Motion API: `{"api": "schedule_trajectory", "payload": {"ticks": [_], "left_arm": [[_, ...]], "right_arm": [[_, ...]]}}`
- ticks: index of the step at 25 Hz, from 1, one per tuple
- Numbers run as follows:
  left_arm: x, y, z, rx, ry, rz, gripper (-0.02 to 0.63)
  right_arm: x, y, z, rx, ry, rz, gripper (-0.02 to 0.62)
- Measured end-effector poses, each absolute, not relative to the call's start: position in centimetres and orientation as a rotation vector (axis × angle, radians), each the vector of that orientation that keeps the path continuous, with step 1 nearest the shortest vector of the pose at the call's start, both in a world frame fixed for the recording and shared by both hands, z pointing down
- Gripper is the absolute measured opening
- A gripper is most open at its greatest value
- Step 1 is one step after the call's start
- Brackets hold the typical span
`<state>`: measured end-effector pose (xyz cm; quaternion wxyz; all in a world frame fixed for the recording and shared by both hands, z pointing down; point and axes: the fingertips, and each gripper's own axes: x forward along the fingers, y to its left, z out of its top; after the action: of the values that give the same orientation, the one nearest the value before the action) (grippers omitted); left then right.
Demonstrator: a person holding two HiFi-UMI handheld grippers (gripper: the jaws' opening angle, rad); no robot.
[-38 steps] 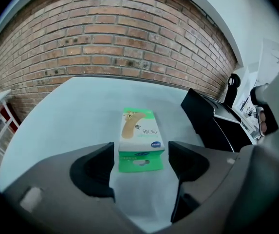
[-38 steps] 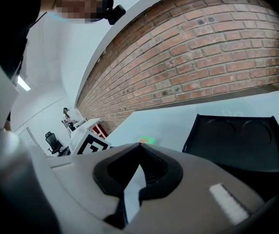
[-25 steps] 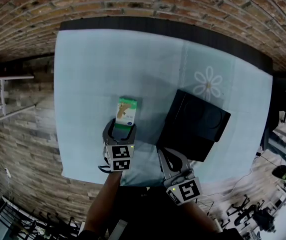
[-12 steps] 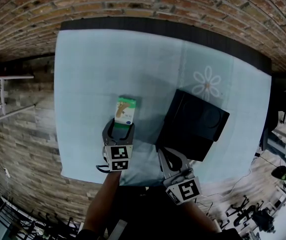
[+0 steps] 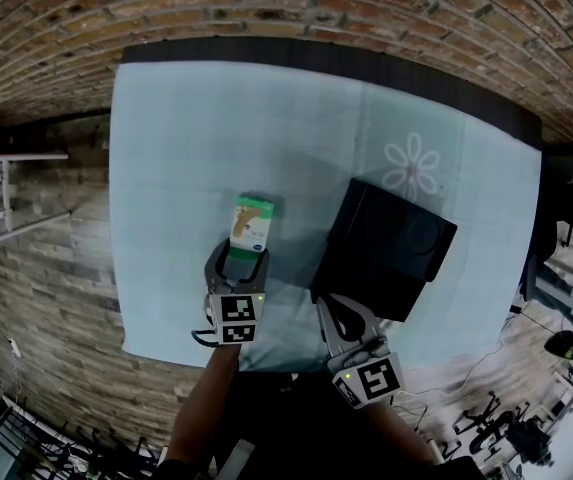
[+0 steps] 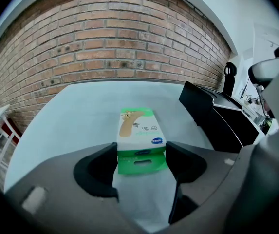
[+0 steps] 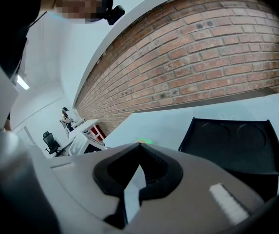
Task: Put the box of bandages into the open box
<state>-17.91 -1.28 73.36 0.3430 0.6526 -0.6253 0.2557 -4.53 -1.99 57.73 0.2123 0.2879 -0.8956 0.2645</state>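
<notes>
The box of bandages (image 5: 251, 220), white and green, lies on the pale blue tablecloth left of the open black box (image 5: 386, 248). My left gripper (image 5: 238, 251) stands wide around its near end. In the left gripper view the jaw tips (image 6: 141, 155) touch both sides of the box of bandages (image 6: 140, 133), with no gap showing. The open black box (image 6: 222, 121) stands to the right there. My right gripper (image 5: 331, 308) hovers at the black box's near corner, shut and empty. Its tips (image 7: 139, 147) meet in the right gripper view, with the black box (image 7: 236, 145) just beyond.
The table (image 5: 186, 138) carries a light blue cloth with a white flower print (image 5: 413, 165) at the far right. A brick wall (image 5: 286, 8) runs behind the table. Wood-look flooring and a white stand (image 5: 6, 183) lie to the left.
The left gripper's jaws have drawn in against the sides of the box of bandages. The right gripper and both boxes stay where they were.
</notes>
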Motion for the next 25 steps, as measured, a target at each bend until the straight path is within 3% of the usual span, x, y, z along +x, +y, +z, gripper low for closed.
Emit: {"api": "schedule_trajectory", "payload": {"ticks": [25], "left_arm": [[-18.2, 0.1, 71.2, 1.733, -1.678, 0.631, 0.319]], "right_arm": [[-4.2, -1.6, 56.1, 0.807, -2.525, 0.691, 0.002]]}}
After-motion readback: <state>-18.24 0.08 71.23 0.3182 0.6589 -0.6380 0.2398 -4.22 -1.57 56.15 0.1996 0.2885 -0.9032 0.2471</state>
